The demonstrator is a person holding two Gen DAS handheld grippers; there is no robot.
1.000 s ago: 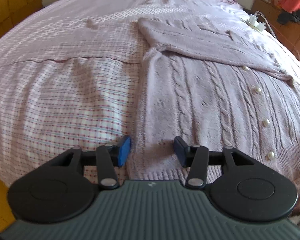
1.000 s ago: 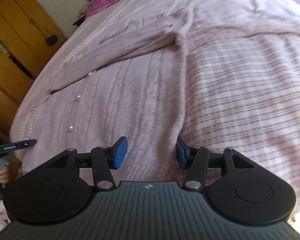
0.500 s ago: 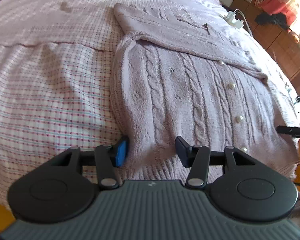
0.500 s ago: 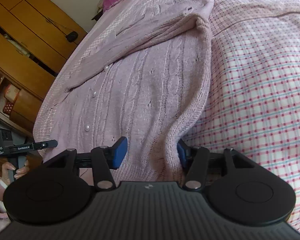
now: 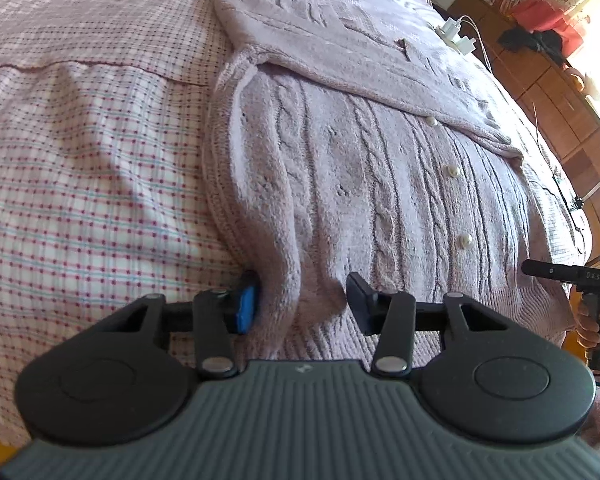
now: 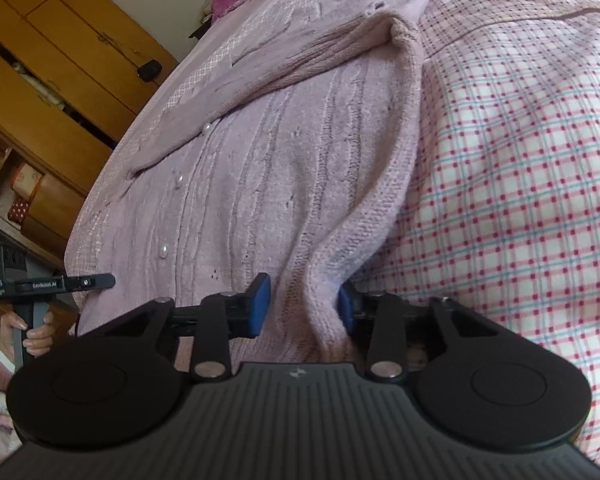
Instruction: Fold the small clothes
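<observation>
A pale pink cable-knit cardigan point(image 5: 340, 168) with pearl buttons lies on the checked bedspread, sleeves folded across its upper part. It also shows in the right wrist view point(image 6: 284, 184). My left gripper point(image 5: 302, 304) is open at the hem's left corner, with a raised ridge of knit between its blue pads. My right gripper point(image 6: 304, 304) is open at the hem's right corner, a fold of the cardigan's edge standing between its pads. Each gripper shows in the other's view: the right one point(image 5: 560, 276) and the left one point(image 6: 60, 284).
The checked bedspread point(image 5: 80, 168) covers the bed on both sides of the cardigan. A white charger and cable point(image 5: 456, 36) lie at the far right of the bed. Wooden drawers point(image 5: 560, 92) stand on the right side, wooden wardrobes point(image 6: 40, 80) on the left side.
Both grippers have moved forward and down onto the hem corners; the knit now bunches up between the pads. The jaws have narrowed slightly but stay open.
</observation>
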